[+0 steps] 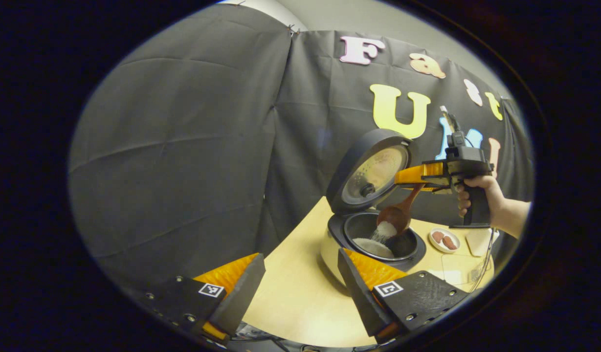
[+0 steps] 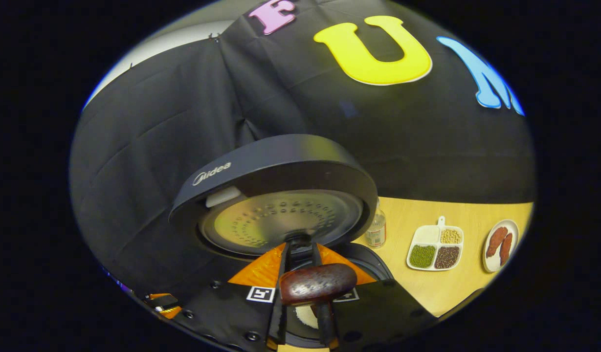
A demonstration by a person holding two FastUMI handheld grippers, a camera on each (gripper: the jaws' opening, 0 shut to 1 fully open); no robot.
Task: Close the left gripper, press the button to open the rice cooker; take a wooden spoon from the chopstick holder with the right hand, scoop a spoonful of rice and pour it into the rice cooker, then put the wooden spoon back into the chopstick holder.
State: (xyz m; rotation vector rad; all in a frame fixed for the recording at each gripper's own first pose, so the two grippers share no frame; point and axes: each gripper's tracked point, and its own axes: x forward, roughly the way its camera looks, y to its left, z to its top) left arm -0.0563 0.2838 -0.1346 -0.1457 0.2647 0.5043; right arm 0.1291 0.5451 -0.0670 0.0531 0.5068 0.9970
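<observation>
Item 1, nearest: my left gripper, fingers spread wide, nothing between them, held back low over the table. No use for it at this step.

Item 2: my right gripper, fingers pressed onto the handle of the wooden spoon. In the left gripper view the same gripper sits above the pot with my hand behind it; the spoon hangs bowl-down, rice sliding off it.

Item 3, just beyond and below the spoon: rice cooker, lid standing open behind the pot, a pale heap of rice already inside.

Item 4, far right of my right gripper: small bottle, divided dish of beans and grains, plate with two reddish pieces. The chopstick holder I cannot place from here.

Risks, as I judge them:
- The handle is round and pinched near its end; it could twist in the grip and fling grains.
- The spoon hangs near the pot's rim; drifting right would spill rice on the table.
- Lifting carelessly could knock the open lid just behind the gripper.

Writing: a brand name on the lid's edge; square coded markers on both grippers' fingers.
</observation>
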